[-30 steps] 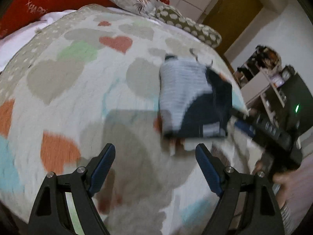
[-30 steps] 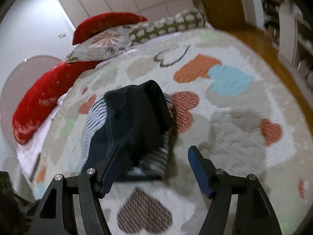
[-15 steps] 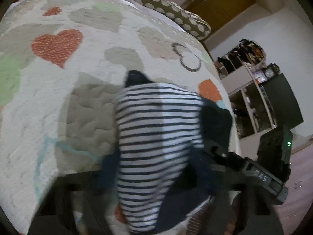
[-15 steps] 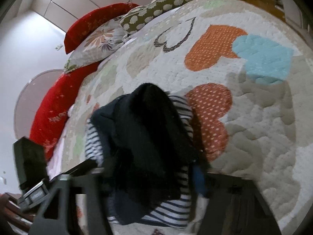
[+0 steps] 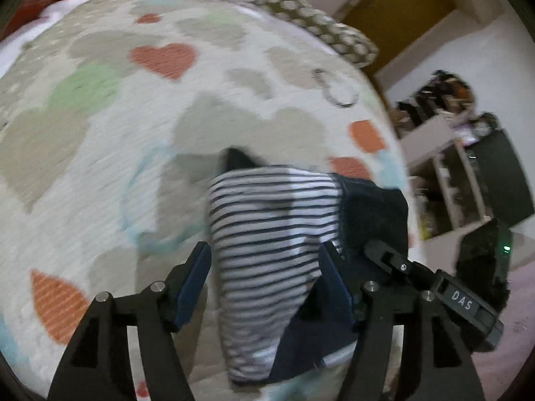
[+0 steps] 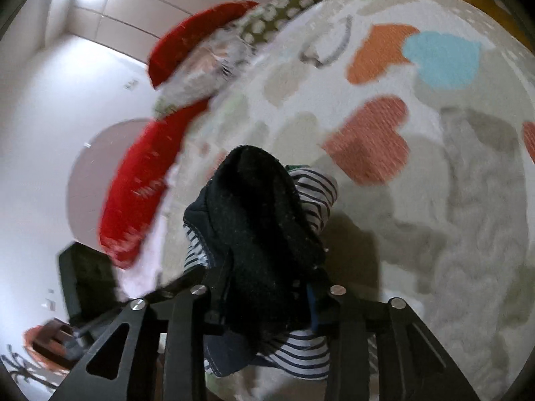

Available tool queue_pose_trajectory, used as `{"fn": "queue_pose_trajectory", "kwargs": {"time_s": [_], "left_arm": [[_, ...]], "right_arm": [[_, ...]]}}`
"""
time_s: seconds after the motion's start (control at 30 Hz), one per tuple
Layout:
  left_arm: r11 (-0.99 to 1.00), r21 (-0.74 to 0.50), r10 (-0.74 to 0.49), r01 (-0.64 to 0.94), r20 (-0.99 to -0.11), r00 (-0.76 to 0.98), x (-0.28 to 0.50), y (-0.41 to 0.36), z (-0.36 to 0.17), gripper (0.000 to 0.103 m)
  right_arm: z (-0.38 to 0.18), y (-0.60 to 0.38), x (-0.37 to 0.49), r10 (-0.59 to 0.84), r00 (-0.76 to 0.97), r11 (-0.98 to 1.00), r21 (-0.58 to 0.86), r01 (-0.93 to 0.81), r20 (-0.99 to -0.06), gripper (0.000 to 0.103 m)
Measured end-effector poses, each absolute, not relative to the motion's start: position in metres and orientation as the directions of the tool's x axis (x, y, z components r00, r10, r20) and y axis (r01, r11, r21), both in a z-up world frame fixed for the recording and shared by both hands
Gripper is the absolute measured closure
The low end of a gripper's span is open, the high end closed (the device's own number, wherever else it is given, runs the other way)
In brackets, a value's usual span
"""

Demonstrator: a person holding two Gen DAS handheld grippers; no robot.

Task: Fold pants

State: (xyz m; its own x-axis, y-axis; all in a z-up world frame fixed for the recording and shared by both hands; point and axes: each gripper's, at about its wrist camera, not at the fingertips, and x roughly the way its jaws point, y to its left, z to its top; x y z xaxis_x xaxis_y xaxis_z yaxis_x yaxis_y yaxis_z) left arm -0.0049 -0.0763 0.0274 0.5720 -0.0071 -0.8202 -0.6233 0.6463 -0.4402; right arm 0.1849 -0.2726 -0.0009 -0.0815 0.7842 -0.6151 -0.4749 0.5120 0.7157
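Observation:
The pants (image 5: 271, 234) are a folded bundle of navy cloth with a white-and-navy striped part, lifted off the heart-patterned quilt (image 5: 100, 140). My left gripper (image 5: 267, 270) has its blue pads on either side of the striped part and grips it. My right gripper (image 6: 264, 287) is shut on the dark navy part of the pants (image 6: 257, 220). The right gripper also shows in the left wrist view (image 5: 418, 277), close beside the bundle's right edge.
Red cushions (image 6: 140, 180) and patterned pillows (image 5: 317, 26) lie along the far side of the bed. Shelves (image 5: 444, 153) and a dark cabinet stand past the bed's right edge. A wooden door (image 5: 398, 6) is behind.
Both grippers moved in from open and apart, closed on the folded pants and lifted the bundle off the quilt.

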Motion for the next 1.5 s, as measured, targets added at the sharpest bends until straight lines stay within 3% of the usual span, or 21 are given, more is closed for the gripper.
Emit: {"fn": "queue_pose_trajectory", "kwargs": {"time_s": [0.1, 0.3, 0.47, 0.63, 0.83, 0.93, 1.03, 1.2, 1.5], "left_arm": [[0.657, -0.419, 0.046, -0.627, -0.807, 0.588, -0.03, -0.083, 0.036, 0.036], [0.602, -0.412, 0.151, -0.683, -0.782, 0.605, -0.089, -0.095, 0.041, 0.032], [0.604, -0.407, 0.147, -0.685, -0.788, 0.597, -0.104, -0.104, 0.032, 0.032], [0.614, -0.399, 0.162, -0.681, -0.781, 0.603, -0.112, -0.107, 0.035, 0.032], [0.602, -0.411, 0.167, -0.685, -0.774, 0.611, -0.121, -0.104, 0.034, 0.032], [0.595, -0.418, 0.149, -0.686, -0.782, 0.605, -0.118, -0.104, 0.03, 0.032], [0.608, -0.404, 0.147, -0.683, -0.788, 0.598, -0.113, -0.11, 0.03, 0.032], [0.646, -0.364, 0.148, -0.671, -0.803, 0.578, -0.105, -0.127, 0.034, 0.032], [0.672, -0.275, 0.167, -0.688, -0.849, 0.502, -0.092, -0.147, 0.034, 0.031]], "right_arm": [[-0.003, -0.277, 0.174, 0.696, 0.026, 0.614, 0.575, -0.54, -0.718, 0.061], [0.076, -0.28, 0.139, 0.736, 0.229, 0.578, 0.417, -0.701, -0.637, 0.06], [0.089, -0.225, 0.119, 0.785, 0.068, 0.442, 0.479, -0.758, -0.616, 0.06], [0.032, -0.161, 0.129, 0.729, -0.132, 0.422, 0.593, -0.686, -0.672, 0.06], [-0.005, -0.195, 0.179, 0.735, -0.018, 0.559, 0.62, -0.55, -0.678, 0.071], [0.01, -0.224, 0.188, 0.764, 0.02, 0.563, 0.651, -0.509, -0.645, 0.068], [0.028, -0.244, 0.176, 0.779, 0.059, 0.543, 0.625, -0.56, -0.625, 0.055], [-0.005, -0.277, 0.168, 0.739, 0.061, 0.591, 0.603, -0.537, -0.67, 0.056], [-0.01, -0.319, 0.153, 0.779, 0.108, 0.56, 0.606, -0.565, -0.618, 0.059]]}}
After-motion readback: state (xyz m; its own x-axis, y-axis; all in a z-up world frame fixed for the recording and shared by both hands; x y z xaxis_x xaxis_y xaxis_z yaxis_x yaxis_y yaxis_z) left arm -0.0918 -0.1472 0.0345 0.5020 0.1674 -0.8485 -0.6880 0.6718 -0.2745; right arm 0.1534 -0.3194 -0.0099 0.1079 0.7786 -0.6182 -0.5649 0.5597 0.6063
